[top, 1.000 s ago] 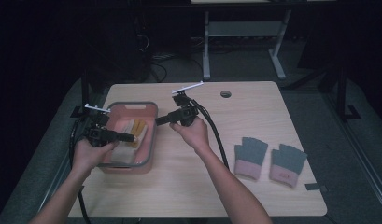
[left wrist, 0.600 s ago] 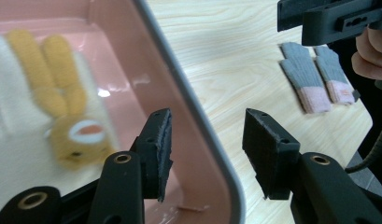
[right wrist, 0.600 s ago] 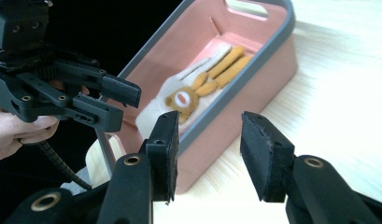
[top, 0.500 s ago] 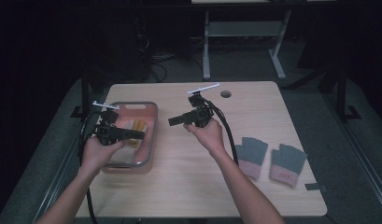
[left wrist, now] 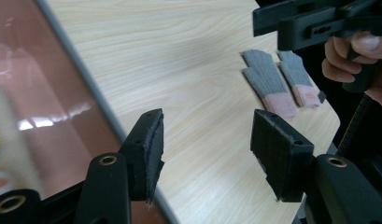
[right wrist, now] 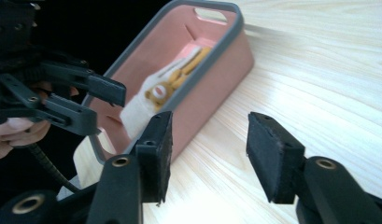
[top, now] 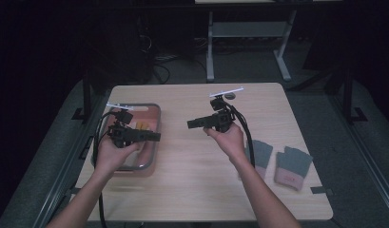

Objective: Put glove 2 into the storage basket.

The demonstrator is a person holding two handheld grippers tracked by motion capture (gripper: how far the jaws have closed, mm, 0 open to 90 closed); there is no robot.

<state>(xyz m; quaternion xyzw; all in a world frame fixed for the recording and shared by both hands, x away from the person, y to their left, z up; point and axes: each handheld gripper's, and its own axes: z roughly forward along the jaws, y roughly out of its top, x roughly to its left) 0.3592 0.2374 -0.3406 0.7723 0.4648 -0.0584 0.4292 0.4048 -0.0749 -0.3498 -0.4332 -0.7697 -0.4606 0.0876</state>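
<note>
A pink bin (top: pixel 155 111) with a grey rim stands at the table's left and holds a white and yellow soft item (top: pixel 142 125). My left gripper (top: pixel 156 137) hovers over the bin's right rim, pointing right. Its jaws have just been opening and stand open around nothing, as the left gripper view (left wrist: pixel 205 154) shows. My right gripper (top: pixel 189 124) floats above the table's middle, pointing left at the bin (right wrist: pixel 226 60). Its jaws (right wrist: pixel 207 149) have also just been opening, with nothing between them. The soft item (right wrist: pixel 163 91) lies inside, beyond them.
A pair of grey gloves with pink cuffs (top: pixel 280 159) lies flat at the table's right, also seen in the left gripper view (left wrist: pixel 272 79). A small round hole (top: pixel 230 96) sits near the far edge. Bare wood lies between bin and gloves.
Both hands have shifted to the right. The right gripper has drawn away from the bin to the table's middle. Both pairs of jaws stand wider.
</note>
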